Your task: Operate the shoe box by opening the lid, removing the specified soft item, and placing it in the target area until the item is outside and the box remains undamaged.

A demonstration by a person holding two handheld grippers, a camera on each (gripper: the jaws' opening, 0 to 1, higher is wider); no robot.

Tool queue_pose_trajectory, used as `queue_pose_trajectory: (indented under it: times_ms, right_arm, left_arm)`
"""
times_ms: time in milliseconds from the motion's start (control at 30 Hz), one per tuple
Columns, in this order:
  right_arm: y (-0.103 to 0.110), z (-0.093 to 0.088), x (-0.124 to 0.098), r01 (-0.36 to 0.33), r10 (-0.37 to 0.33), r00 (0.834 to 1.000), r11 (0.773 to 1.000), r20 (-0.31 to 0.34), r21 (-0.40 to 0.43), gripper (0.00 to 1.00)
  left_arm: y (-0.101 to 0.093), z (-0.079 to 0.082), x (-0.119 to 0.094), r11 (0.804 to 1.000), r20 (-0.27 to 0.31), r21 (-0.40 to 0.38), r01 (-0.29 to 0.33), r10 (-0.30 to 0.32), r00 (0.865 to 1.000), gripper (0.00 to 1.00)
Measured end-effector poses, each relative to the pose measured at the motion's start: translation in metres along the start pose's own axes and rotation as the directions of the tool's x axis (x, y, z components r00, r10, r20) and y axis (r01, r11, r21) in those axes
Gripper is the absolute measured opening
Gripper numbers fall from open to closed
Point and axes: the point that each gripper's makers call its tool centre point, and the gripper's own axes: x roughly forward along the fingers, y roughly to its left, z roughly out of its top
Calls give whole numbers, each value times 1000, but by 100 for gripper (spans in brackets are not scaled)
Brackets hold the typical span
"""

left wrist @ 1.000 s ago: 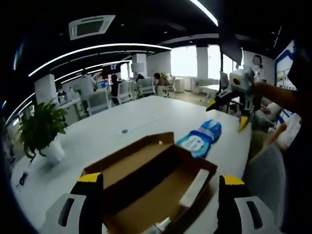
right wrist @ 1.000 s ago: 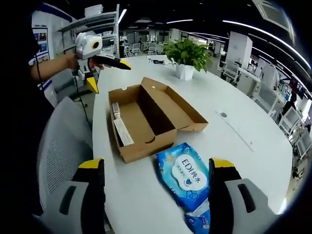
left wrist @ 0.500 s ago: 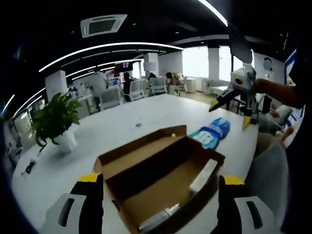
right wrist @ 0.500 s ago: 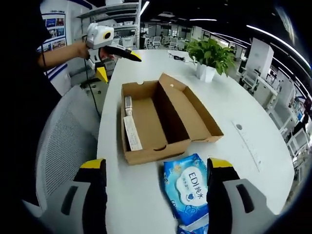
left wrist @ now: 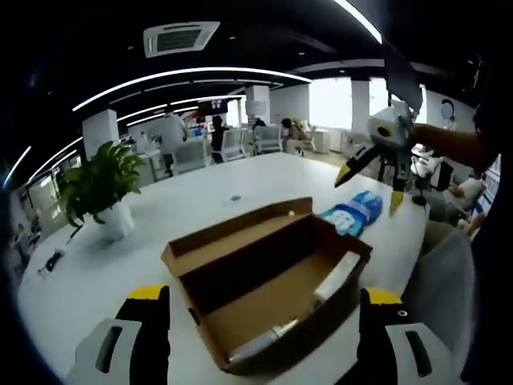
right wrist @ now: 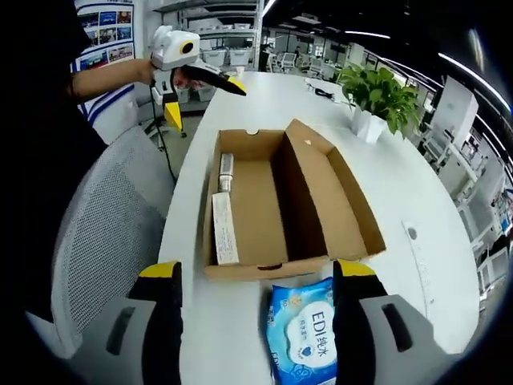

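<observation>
So from where I'm standing the right gripper (right wrist: 255, 321) is hanging low over the near edge of the desk (right wrist: 449, 265) with its jaws spread wide and nothing between them, and the blue wipes pack (right wrist: 309, 341) lies flat on the desk right below, just touching or a hair off the short end of the shoe box (right wrist: 280, 208). That soft pack is already outside, so I'd say the removal step is done and we're at the tail end, basically deciding whether that spot counts as the target area. The box itself sits open, lid flap folded back flat beside the tray, no tears or crushed corners that I can spot; a white slip and a small tube-looking thing lie along one inner wall. Across the box the left gripper (left wrist: 264, 337) also hovers with jaws wide apart and empty, aimed into the open tray. Farther off there's a potted plant (left wrist: 100, 188) on the desk and office chairs behind. Next move, my guess: either back both grippers off, or nudge the pack clear without bumping the cardboard.
</observation>
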Motion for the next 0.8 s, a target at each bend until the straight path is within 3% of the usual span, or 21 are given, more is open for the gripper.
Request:
queue_pose_trajectory:
  times_ms: [367,800]
  right_arm:
    - [-1,12,27,-70,68,997,994,-29,-81,63]
    - [6,-1,67,-157,141,983,978,-119,-135,57]
  left_arm:
    - [-2,3,-3,1000,12,8,-13,13,1000,100]
    - [-8,1,-7,1000,15,6,-5,5,1000,100]
